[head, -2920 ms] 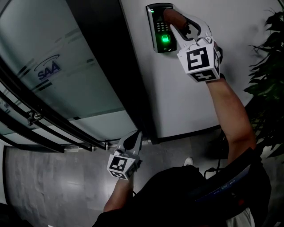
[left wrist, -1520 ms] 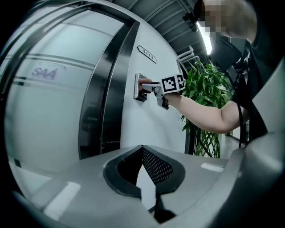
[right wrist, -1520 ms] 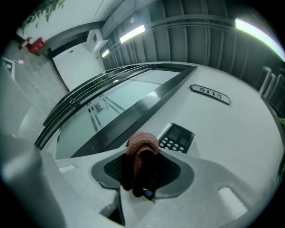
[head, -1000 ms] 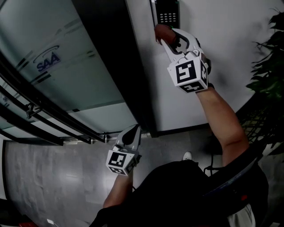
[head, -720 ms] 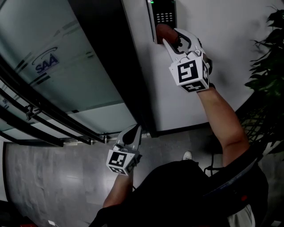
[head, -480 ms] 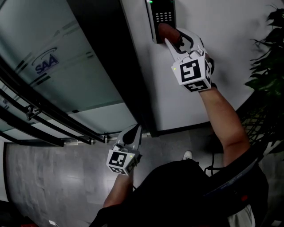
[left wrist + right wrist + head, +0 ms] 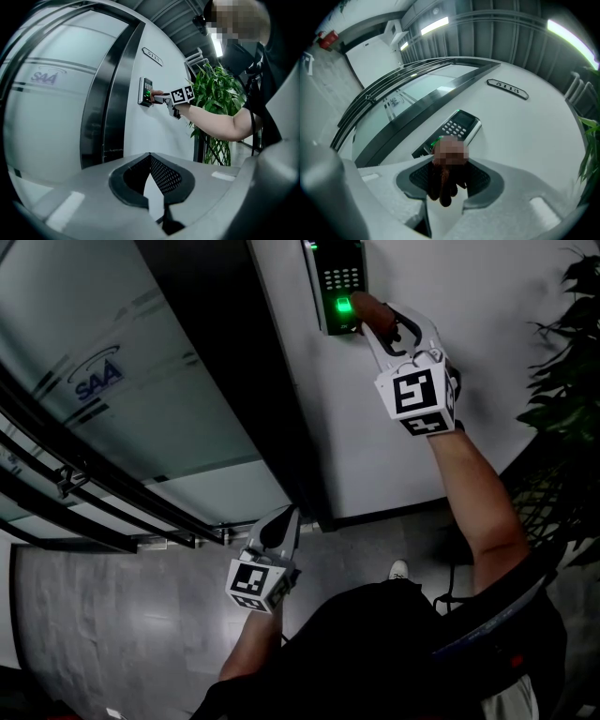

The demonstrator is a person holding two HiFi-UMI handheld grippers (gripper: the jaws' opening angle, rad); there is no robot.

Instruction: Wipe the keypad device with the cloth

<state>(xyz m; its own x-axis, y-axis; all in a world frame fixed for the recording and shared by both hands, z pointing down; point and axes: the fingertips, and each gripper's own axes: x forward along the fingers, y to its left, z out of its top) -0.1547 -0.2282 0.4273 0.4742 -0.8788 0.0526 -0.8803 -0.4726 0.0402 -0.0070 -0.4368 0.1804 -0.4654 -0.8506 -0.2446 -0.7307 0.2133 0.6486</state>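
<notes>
The black keypad device [image 7: 336,276] hangs on the white wall, with a green light [image 7: 344,307] lit at its lower end. My right gripper [image 7: 371,317] is shut on a dark brown cloth [image 7: 367,307], which presses against the device's lower right edge beside the light. In the right gripper view the cloth [image 7: 442,186] bunches between the jaws of the right gripper [image 7: 445,174], just below the keypad device [image 7: 460,125]. My left gripper [image 7: 279,524] hangs low near the floor, far from the device, shut with nothing in it. In the left gripper view its jaw tips [image 7: 150,156] meet.
A frosted glass door [image 7: 112,390] with a blue logo and a dark door frame [image 7: 234,362] stand left of the device. A leafy plant [image 7: 567,362] fills the right edge. A number plate [image 7: 507,89] sits on the wall above. Grey floor [image 7: 112,634] lies below.
The right gripper has slid the cloth from under the keys to the device's lower right edge, uncovering the green light. The left gripper has stayed in place.
</notes>
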